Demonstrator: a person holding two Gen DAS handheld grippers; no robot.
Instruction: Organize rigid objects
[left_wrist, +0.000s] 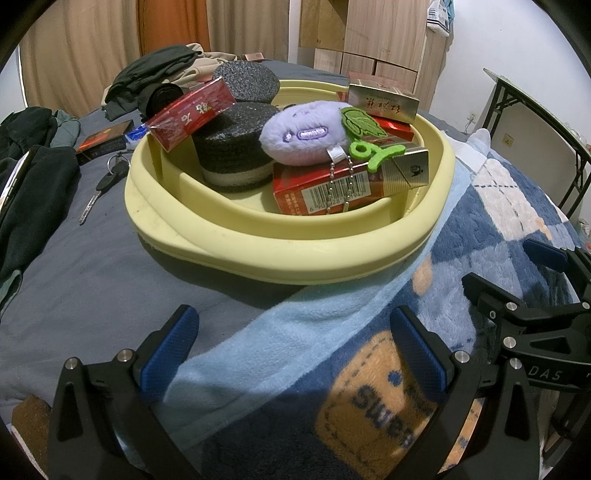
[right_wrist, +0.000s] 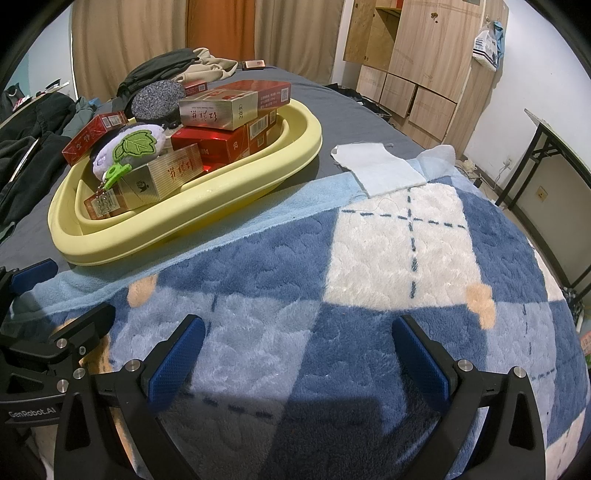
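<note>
Filled yellow basin (left_wrist: 288, 254) sits beyond the open left hand-held gripper (left_wrist: 295, 354).

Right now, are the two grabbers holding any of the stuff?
No, nothing is held. The left gripper and right gripper are both open over the blanket, short of the yellow basin.

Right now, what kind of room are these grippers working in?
Most likely a bedroom: the yellow plastic basin sits on a bed with a blue checked fleece blanket, dark clothes piled behind, and a wooden wardrobe against the wall.
</note>
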